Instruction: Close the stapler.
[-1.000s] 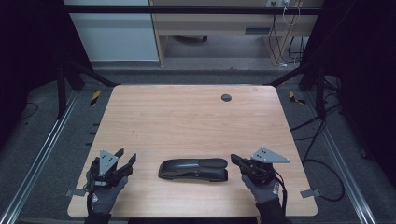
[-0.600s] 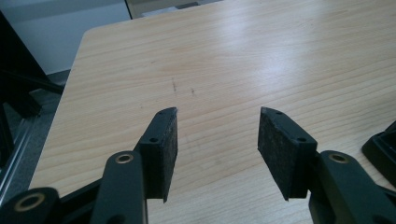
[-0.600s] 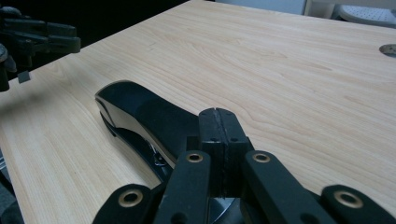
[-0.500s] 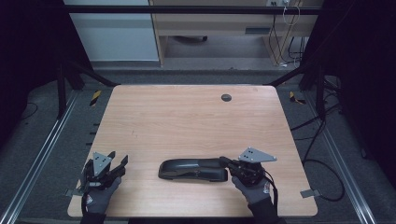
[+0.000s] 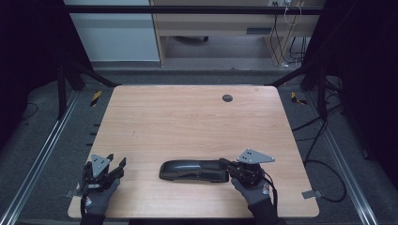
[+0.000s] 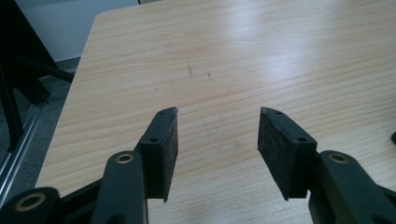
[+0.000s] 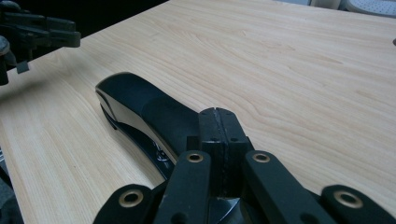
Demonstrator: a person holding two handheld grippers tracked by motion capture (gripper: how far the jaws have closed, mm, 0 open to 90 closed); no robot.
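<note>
The black stapler (image 5: 195,170) lies near the front of the worktop (image 5: 187,117). The right gripper (image 5: 224,164), jaws squeezed together, touches its end. The left gripper (image 5: 117,165) waits open. A push could slide it away.

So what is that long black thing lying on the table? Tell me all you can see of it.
It looks like a black stapler, long and low, lying flat near the front edge of the wooden table. The right gripper view shows a glossy, rounded top arm, a matte band across its middle, and a slim base beneath with a bit of metal showing between them. Its far end points toward the left gripper. The right gripper, jaws shut together, sits at its near end, seemingly touching it.
</note>
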